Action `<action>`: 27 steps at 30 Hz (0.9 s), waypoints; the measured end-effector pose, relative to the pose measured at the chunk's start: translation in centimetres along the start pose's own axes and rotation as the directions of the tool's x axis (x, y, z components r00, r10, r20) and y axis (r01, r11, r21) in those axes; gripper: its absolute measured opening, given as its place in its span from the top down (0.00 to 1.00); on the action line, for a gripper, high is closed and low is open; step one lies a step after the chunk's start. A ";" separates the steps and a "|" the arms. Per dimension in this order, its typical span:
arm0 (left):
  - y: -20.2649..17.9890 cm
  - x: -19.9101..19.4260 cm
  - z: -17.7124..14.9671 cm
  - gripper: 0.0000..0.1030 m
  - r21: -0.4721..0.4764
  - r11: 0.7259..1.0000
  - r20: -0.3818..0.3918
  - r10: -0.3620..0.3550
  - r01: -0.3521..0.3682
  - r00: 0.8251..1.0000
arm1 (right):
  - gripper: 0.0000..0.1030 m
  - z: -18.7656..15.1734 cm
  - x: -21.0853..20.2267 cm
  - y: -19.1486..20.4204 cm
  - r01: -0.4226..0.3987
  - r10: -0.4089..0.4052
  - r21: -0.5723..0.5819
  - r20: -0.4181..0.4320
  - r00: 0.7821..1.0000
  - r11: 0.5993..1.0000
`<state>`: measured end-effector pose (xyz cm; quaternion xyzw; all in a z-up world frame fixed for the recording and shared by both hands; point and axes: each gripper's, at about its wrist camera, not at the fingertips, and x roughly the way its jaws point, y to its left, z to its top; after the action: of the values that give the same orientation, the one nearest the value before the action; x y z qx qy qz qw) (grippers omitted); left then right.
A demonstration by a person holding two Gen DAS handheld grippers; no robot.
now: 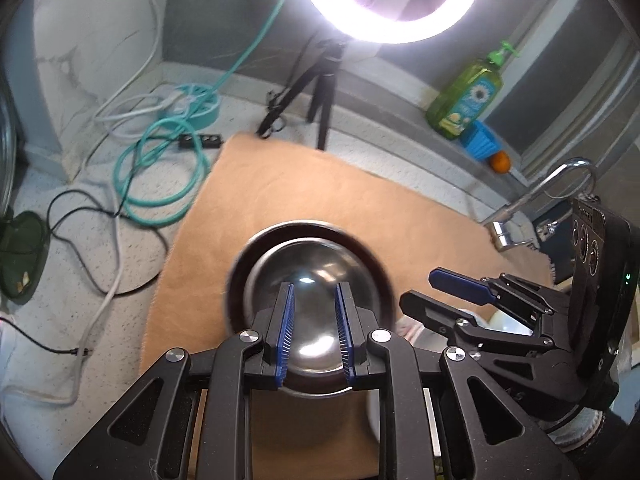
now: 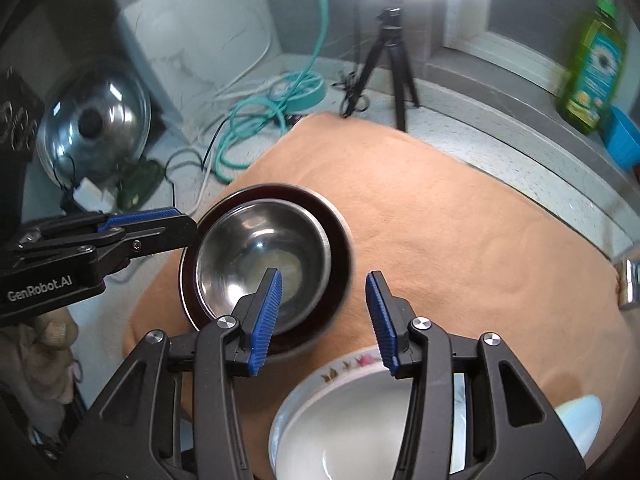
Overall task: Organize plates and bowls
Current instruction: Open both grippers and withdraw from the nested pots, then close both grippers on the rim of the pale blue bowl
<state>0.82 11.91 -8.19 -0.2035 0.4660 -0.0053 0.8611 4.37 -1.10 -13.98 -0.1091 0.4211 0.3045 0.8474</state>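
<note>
The steel bowl (image 2: 262, 264) sits inside a dark plate (image 2: 340, 248) on the tan cloth (image 2: 460, 220). The left gripper (image 1: 314, 332) hangs over this bowl with its jaws apart and nothing between them; its blue pads hide the near part of the bowl. The right gripper (image 2: 324, 316) is also parted and empty. Under it, near its right finger, lies a white bowl with flower rim (image 2: 352, 412). To its left is the stacked pair; perhaps its left pad is above the steel rim, the view is blurred. Behind the cloth stand a black tripod (image 2: 394, 64), teal cable (image 1: 160, 168) and a green soap bottle (image 1: 468, 96).
</note>
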 end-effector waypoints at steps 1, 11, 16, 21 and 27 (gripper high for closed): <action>-0.6 0.1 0.1 0.82 0.013 1.000 0.002 -0.008 0.008 1.000 | 0.50 -0.2 -0.6 -0.6 0.002 -0.002 0.016 0.009 1.000 1.000; -7.5 3.3 -0.8 0.82 0.118 0.985 -0.073 -0.115 0.123 0.991 | 0.41 -4.2 -6.4 -8.9 0.069 -0.085 0.215 0.065 0.994 0.974; -11.6 5.1 -1.6 0.82 0.169 0.966 -0.123 -0.175 0.194 0.977 | 0.41 -7.3 -8.9 -13.2 0.125 -0.149 0.314 0.054 0.987 0.941; -15.4 7.0 -2.5 0.82 0.215 0.944 -0.173 -0.215 0.250 0.961 | 0.41 -10.0 -11.0 -16.5 0.173 -0.207 0.398 0.044 0.977 0.901; -19.8 9.4 -3.9 0.82 0.275 0.913 -0.243 -0.238 0.302 0.940 | 0.41 -13.5 -12.8 -20.3 0.212 -0.256 0.498 0.020 0.967 0.841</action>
<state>6.57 -9.40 -10.54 -0.1278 0.5124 -0.2182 0.8207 2.11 -28.55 -13.80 0.0725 0.4315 0.0861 0.8950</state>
